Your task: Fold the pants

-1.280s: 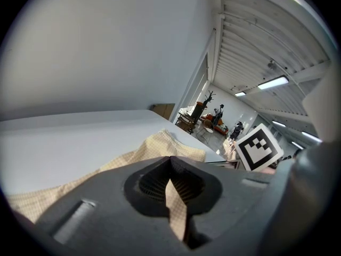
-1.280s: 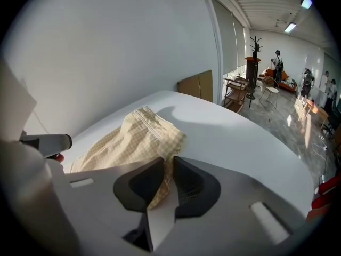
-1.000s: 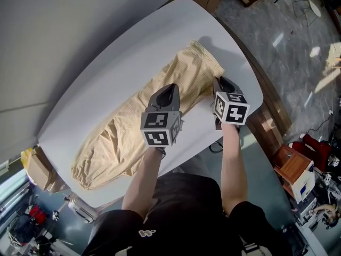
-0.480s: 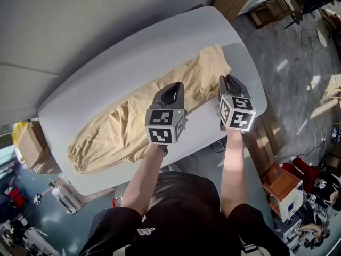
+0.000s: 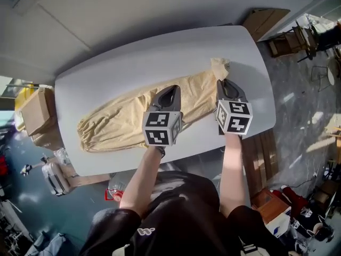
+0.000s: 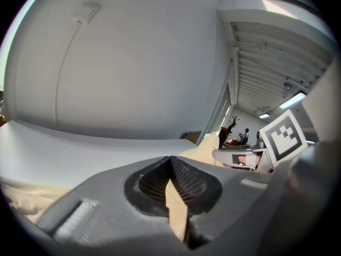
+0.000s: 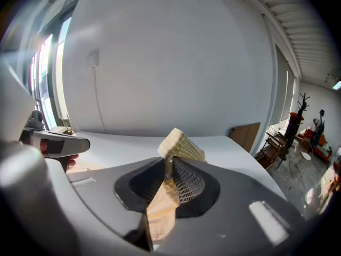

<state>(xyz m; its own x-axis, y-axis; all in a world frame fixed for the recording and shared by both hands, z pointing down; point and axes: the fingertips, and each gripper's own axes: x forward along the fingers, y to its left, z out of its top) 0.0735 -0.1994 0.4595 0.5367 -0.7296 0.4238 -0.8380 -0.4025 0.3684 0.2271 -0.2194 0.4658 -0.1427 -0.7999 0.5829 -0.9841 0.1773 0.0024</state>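
The beige pants (image 5: 122,124) lie stretched lengthwise across the white table (image 5: 133,57). My left gripper (image 5: 169,89) is over their middle, at the near edge. In the left gripper view, the left gripper (image 6: 170,161) is shut on a fold of the beige cloth (image 6: 177,215). My right gripper (image 5: 225,83) is at the right end of the pants. The right gripper view shows this gripper (image 7: 169,161) shut on the cloth, and a bunched corner (image 7: 181,143) sticks up past the tips. Both pinched parts are lifted off the table.
A cardboard box (image 5: 34,111) stands off the table's left end. Flat cardboard (image 5: 266,20) leans by the wall at the far right. A wooden bench (image 5: 264,153) sits below the table's right edge. A plain wall runs behind the table.
Both grippers have risen and moved with the cloth in them. The right end of the pants has lifted and bunched, and the pants now look longer and narrower.
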